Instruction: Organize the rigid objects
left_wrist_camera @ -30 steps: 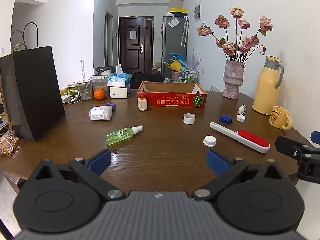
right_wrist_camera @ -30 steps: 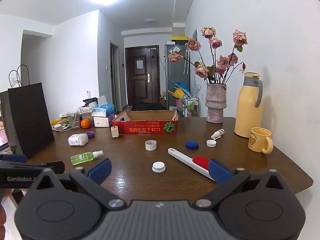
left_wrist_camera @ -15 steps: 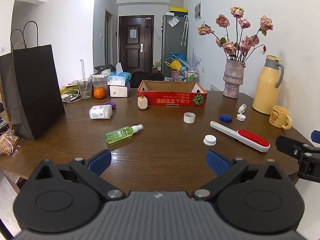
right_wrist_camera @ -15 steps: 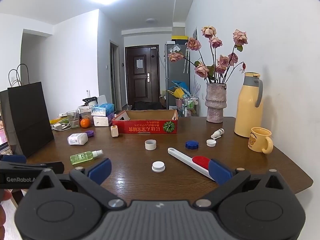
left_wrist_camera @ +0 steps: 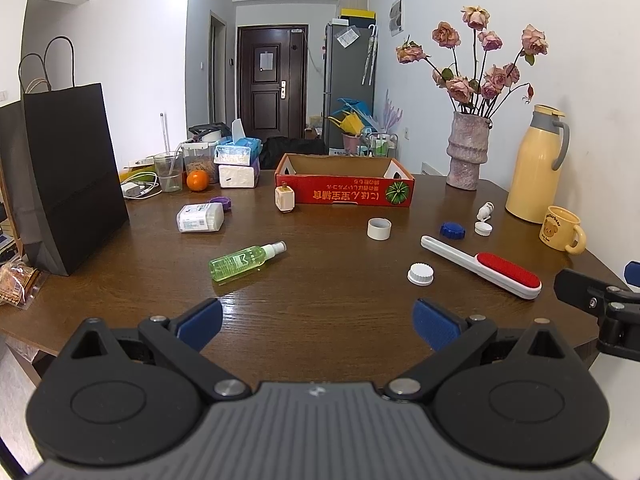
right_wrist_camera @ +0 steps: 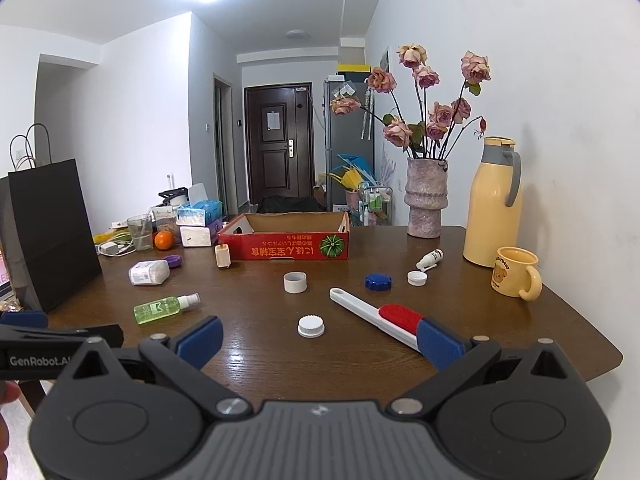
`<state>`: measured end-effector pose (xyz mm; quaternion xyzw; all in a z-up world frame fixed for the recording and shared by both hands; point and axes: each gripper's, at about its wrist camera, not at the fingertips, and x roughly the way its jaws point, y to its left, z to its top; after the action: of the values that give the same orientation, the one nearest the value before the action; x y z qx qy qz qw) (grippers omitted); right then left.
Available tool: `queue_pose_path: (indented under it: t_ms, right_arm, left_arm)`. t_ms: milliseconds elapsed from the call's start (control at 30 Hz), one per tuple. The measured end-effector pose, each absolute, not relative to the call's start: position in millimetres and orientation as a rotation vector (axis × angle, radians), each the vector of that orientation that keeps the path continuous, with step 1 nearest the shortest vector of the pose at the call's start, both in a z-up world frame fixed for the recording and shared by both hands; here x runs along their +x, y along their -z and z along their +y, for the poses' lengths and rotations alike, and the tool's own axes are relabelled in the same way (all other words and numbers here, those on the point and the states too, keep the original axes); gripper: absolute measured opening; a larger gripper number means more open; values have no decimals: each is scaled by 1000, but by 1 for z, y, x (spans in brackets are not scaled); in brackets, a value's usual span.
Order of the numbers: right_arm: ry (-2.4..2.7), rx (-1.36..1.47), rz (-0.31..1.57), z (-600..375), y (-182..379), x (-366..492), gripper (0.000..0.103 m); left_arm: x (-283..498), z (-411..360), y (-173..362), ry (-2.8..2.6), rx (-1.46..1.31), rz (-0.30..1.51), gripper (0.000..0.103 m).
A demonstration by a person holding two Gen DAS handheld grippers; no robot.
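Both grippers sit at the near edge of the tabletop, raised above it. The left gripper has its jaws spread wide and holds nothing. The right gripper is likewise wide and empty.

Loose items lie well apart on the tabletop:
- green spray bottle, on its side, left of centre
- white cap, just left of the lint brush
- grey ring and blue cap, farther back
- small white bottle on its side, with a second white lid just beside it
- white pack, left

The red box stands open behind them, with a small cream block just beside its left corner.
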<state>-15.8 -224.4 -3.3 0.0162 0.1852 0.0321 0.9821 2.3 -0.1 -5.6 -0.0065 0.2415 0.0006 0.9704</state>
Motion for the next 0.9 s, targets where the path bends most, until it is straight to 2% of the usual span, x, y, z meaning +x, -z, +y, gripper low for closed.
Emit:
queue_pose_path:
  t_ms: [900]
  right_arm:
    - [-65, 31, 378, -223, 5, -15, 103]
  left_arm:
    - [3, 0, 8, -3, -14, 491, 103]
